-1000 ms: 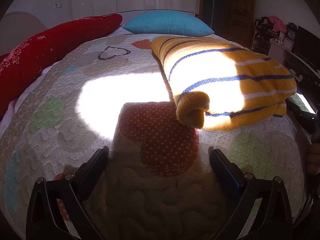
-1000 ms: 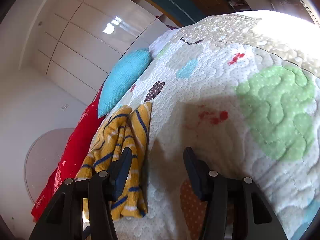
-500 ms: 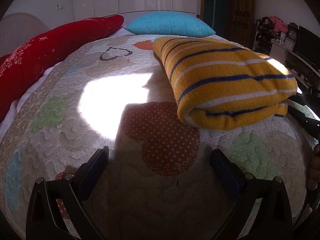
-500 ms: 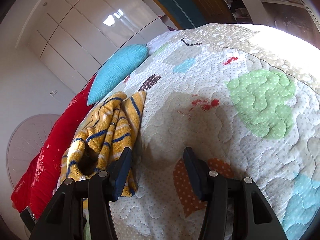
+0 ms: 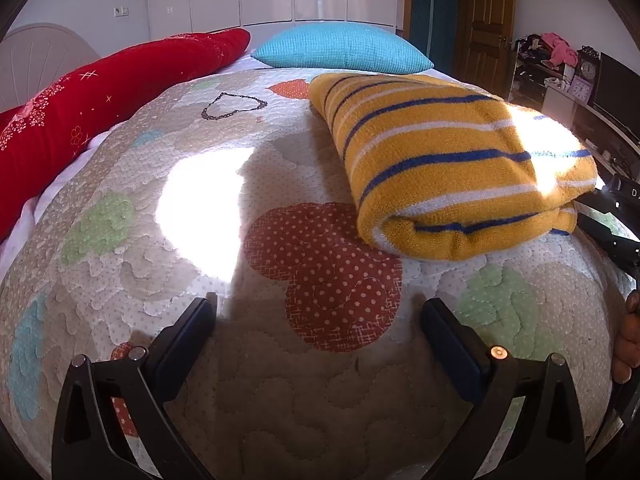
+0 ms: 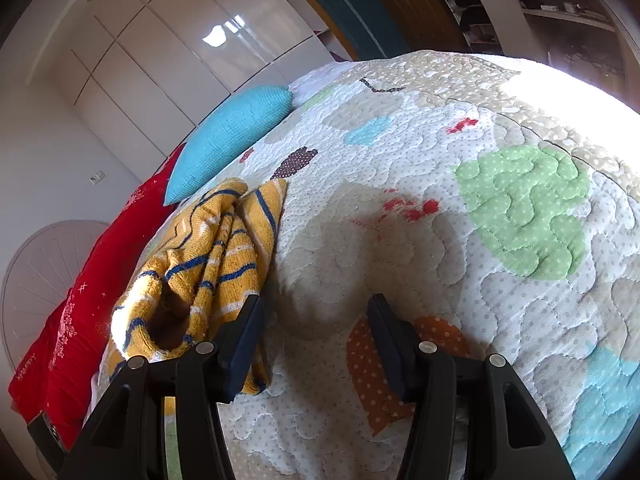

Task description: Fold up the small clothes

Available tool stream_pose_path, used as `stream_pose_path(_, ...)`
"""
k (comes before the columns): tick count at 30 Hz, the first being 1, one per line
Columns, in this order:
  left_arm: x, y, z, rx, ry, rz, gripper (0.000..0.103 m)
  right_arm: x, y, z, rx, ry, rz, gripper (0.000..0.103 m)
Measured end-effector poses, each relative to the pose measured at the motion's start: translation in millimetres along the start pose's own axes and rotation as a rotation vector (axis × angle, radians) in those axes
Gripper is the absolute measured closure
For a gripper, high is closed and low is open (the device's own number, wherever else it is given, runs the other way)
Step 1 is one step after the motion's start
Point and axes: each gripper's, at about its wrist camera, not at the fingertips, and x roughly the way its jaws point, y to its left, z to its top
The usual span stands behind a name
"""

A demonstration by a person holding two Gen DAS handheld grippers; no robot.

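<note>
In the left wrist view, the left gripper [image 5: 318, 314] pointed down at the quilt [image 5: 200, 240] on the bed, and its two fingers stood wide apart with only the quilt between them. The folded yellow striped garment [image 5: 452, 160] lay on the quilt ahead and to the right, well apart from the fingers, with its rolled edge just beside a red dotted heart patch [image 5: 324, 276]. Sunlight fell on the far right part of the garment. Behind it a blue pillow [image 5: 340, 46] and a red pillow [image 5: 100, 96] lay at the head of the bed. At the right edge, part of a person's hand [image 5: 626, 344] and a dark piece of the other tool were visible.

In the right wrist view, the right gripper [image 6: 314, 322] had its fingers parted with only quilt between them. The yellow striped garment [image 6: 216, 256] lay to the left, and the left finger [image 6: 240, 344] overlapped its near edge; I cannot tell whether they touched. The blue pillow [image 6: 232, 136] and the red pillow [image 6: 92, 280] lay beyond the garment.
</note>
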Motion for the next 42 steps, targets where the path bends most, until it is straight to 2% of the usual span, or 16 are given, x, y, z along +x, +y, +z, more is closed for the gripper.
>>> stream_pose_path(6,3,4,1,-0.052,0.034,-0.005,0.000,1,1,1,-0.009,0.000,-0.010,0.044)
stream_pose_path(14,3,5,2,-0.068,0.040,0.000,0.000,3,4,1,-0.027,0.001,-0.025,0.041)
stream_pose_path(19,3,4,3,-0.107,0.070,0.022,0.000,4,9,1,-0.054,0.004,-0.057,0.041)
stream_pose_path(24,2,3,2,-0.110,0.066,0.030,0.000,8,20,-1,-0.113,0.009,-0.122,0.039)
stream_pose_path(33,0,2,-1,-0.102,0.038,0.038,0.000,9,21,-1,-0.118,0.012,-0.119,0.037)
stream_pose_path(35,-1,1,-2,-0.101,0.034,0.037,0.000,7,22,-1,-0.120,0.015,-0.145,0.039)
stream_pose_path(37,-2,1,-2,-0.101,0.031,0.034,0.000,-6,35,0,-0.160,-0.029,-0.304,0.040)
stream_pose_path(38,-2,2,-3,-0.100,0.031,0.033,0.000,-20,46,-1,-0.191,-0.102,-0.372,0.040)
stream_pose_path(39,-2,2,-3,-0.100,0.030,0.033,0.000,-34,55,-2,-0.207,-0.173,-0.380,0.040)
stream_pose_path(40,-2,1,-3,-0.100,0.029,0.033,0.000,-44,65,0,-0.216,-0.211,-0.350,0.040)
stream_pose_path(42,-2,1,-3,-0.099,0.026,0.036,0.000,-47,88,7,-0.266,-0.201,-0.277,0.040)
